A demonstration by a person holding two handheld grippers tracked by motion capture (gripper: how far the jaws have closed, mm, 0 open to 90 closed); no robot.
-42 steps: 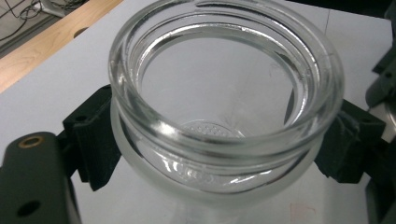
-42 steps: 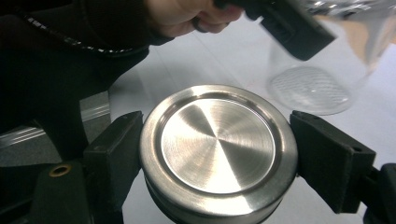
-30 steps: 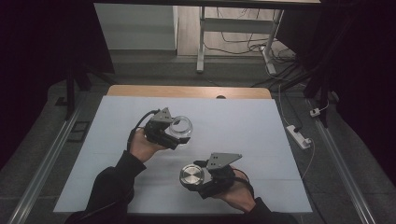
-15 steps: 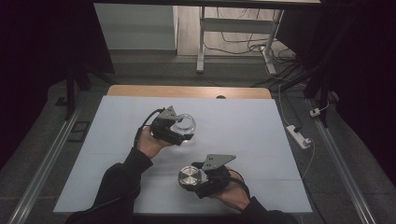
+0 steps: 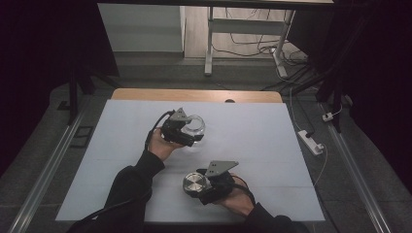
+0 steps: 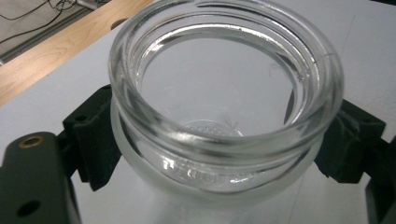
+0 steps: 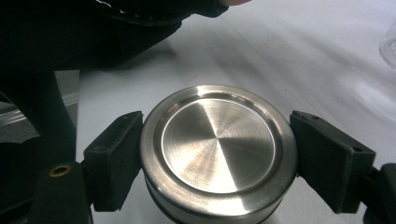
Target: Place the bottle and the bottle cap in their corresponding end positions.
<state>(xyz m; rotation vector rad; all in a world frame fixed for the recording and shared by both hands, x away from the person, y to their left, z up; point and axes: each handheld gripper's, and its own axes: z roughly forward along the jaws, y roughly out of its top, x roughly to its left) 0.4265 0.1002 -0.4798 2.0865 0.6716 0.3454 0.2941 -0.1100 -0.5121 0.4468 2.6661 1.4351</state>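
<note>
High view: left of centre, my left gripper clamps the open glass jar; lower centre, my right gripper clamps the steel lid. I'd square the lid level over the mouth before twisting, lest the threads cross.

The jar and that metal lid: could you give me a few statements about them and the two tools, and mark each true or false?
1. The left tool grips a glass jar. True.
2. The jar is full of water. False: it looks empty, and its base shows through the open mouth.
3. The right tool holds a round metal lid. True.
4. The lid is on the jar. False: in the high view the lid is apart from the jar, nearer the person.
5. The table has a red cover. False: it is pale, with a wooden strip at the far edge.
</note>
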